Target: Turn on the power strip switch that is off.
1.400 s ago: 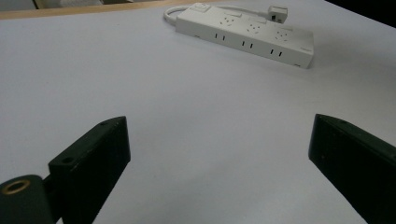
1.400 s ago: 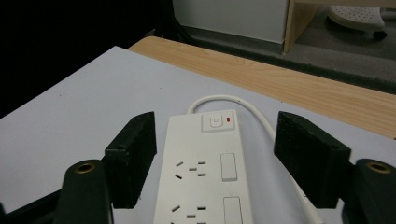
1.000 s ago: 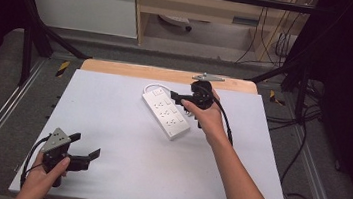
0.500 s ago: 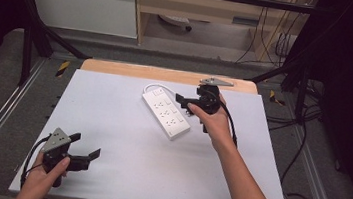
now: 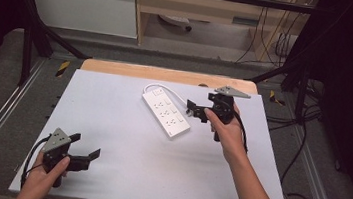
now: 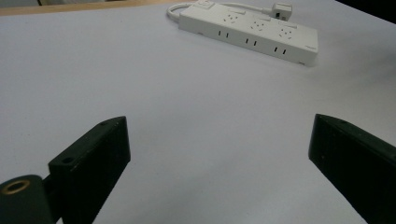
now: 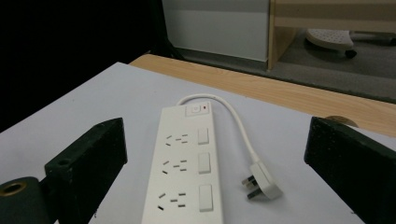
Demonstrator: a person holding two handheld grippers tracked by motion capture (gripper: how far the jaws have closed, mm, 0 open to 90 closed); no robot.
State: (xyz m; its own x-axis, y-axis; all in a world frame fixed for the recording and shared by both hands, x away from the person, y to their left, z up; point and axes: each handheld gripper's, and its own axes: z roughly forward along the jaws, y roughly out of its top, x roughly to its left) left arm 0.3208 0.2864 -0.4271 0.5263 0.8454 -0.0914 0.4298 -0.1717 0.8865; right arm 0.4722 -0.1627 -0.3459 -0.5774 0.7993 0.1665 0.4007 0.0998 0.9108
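Before the right tongs point(image 7: 215, 177), power strip point(image 7: 184, 165).

A white tabletop point(image 5: 126, 124) carries the things, with a strip of bare wood point(image 5: 167, 74) showing along its far edge. A white power strip point(image 5: 165, 112) lies flat on it, set at a slant right of the middle towards the far side. Its white cord point(image 7: 236, 120) curls round from the switch end to a plug point(image 7: 261, 184) lying on the tabletop just beside the strip.
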